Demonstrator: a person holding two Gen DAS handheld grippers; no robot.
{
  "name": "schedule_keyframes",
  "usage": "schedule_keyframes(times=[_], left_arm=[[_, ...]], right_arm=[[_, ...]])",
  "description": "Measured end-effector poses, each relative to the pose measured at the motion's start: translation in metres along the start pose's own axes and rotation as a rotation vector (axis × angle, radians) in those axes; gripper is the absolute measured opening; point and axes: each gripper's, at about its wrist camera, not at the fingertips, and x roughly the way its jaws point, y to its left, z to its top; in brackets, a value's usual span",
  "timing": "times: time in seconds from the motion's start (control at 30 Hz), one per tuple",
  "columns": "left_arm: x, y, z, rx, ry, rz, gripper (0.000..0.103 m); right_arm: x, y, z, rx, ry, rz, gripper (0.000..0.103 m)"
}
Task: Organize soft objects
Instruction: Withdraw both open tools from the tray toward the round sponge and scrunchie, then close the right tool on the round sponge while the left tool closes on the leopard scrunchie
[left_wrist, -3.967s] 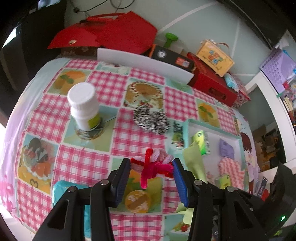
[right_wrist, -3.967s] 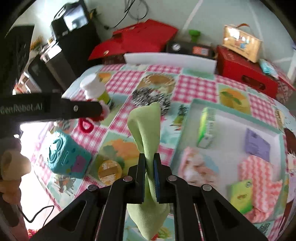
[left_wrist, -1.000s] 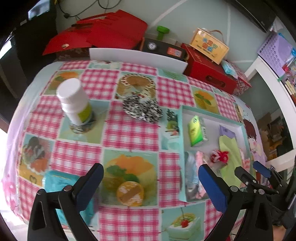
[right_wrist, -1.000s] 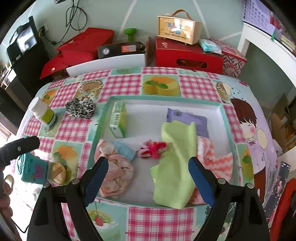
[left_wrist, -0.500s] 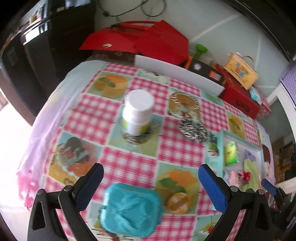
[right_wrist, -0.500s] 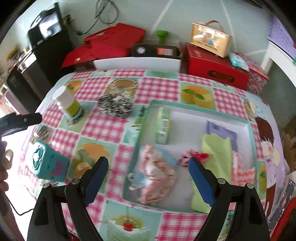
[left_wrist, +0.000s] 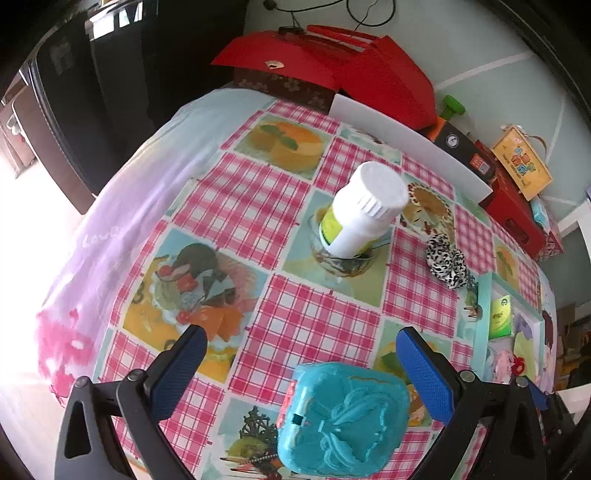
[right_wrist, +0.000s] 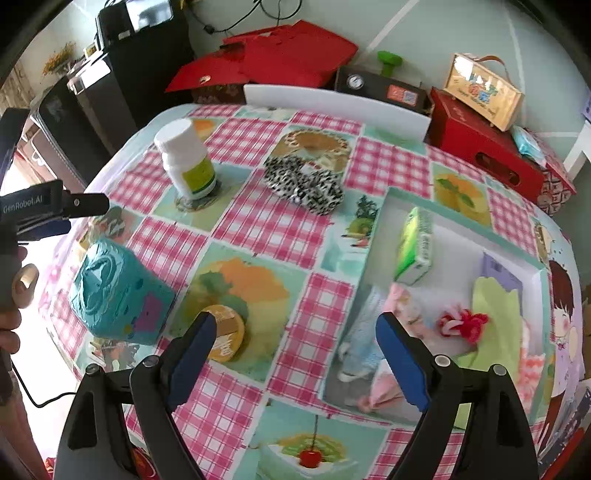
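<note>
A black-and-white leopard scrunchie lies on the checked tablecloth, left of the teal-rimmed tray; it also shows in the left wrist view. In the tray lie a green cloth, a red-and-white pipe-cleaner bundle, a pink-and-blue fabric piece, a pink zigzag cloth, a green tissue pack and a purple pad. My right gripper is open and empty, above the tablecloth near the tray's left rim. My left gripper is open and empty at the table's left front, over a teal cube.
A white bottle stands on a coaster at the left of the table. The teal cube and a round orange tin sit near the front. A white board, red boxes and a black case stand behind the table.
Both grippers have swung left, away from the tray. The left one now looks over the bottle and the table's left edge. Both stayed open and empty.
</note>
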Motion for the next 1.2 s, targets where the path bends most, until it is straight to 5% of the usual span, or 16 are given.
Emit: schedule_keyframes(times=[0.5, 1.03, 1.2], left_arm=[[0.018, 0.033, 0.001, -0.102, 0.024, 0.005, 0.103], [0.031, 0.031, 0.001, -0.099, 0.048, -0.003, 0.103], [0.031, 0.029, 0.001, -0.091, 0.048, -0.005, 0.103]], right_arm=[[0.036, 0.031, -0.013, -0.066, 0.092, 0.034, 0.089], [0.068, 0.063, -0.019, -0.149, 0.154, 0.045, 0.089], [0.072, 0.071, -0.018, -0.164, 0.147, 0.054, 0.080]])
